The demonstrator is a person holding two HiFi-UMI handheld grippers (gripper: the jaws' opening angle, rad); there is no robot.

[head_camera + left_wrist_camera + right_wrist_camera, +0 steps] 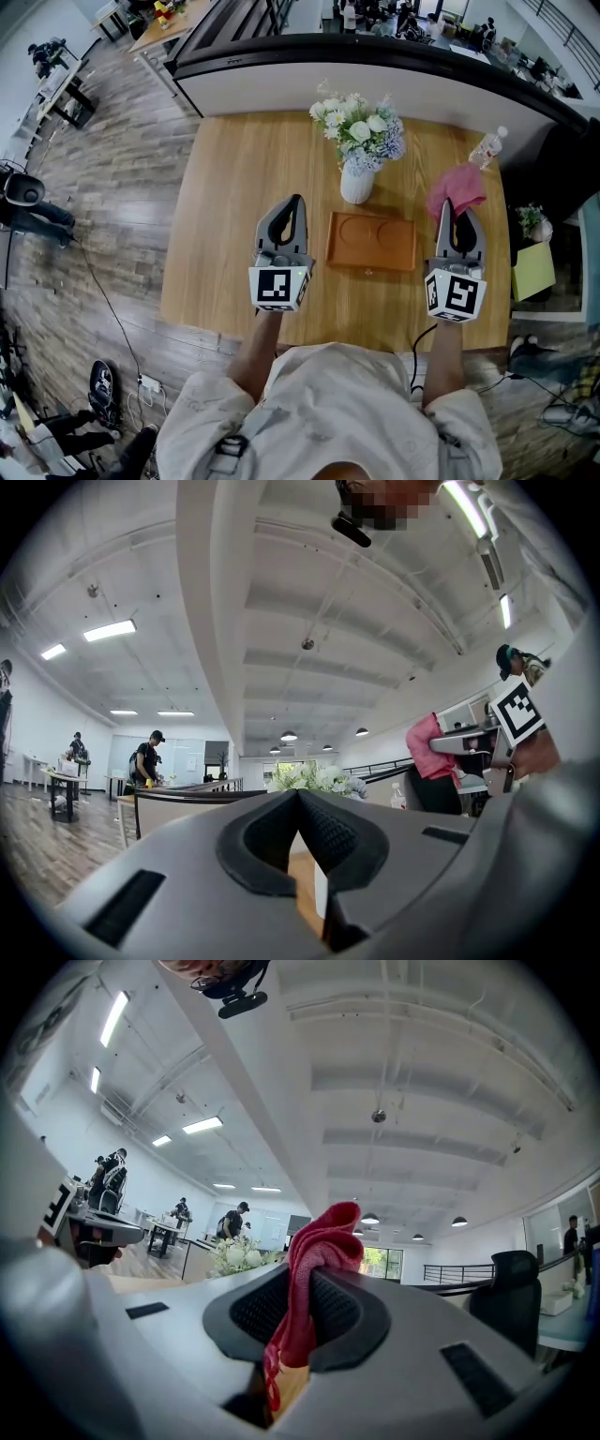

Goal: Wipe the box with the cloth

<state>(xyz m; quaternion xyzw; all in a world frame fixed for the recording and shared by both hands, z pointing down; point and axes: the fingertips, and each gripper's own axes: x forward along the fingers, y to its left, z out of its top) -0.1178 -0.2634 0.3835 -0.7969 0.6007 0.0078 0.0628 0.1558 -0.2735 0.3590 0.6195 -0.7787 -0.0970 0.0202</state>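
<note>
My right tool grips the pink cloth; my left tool is closed on nothing. The brown box lies mid-frame on the wooden tabletop, plank floor at frame left.

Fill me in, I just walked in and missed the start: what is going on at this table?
A person stands at a wooden table with a gripper in each hand. The right gripper has its jaws shut on a pink cloth, held up above the table. The left gripper has its jaws together with nothing between them. The brown box lies on the table between the two grippers, near a vase of flowers, and the cloth is not on it yet.
</note>
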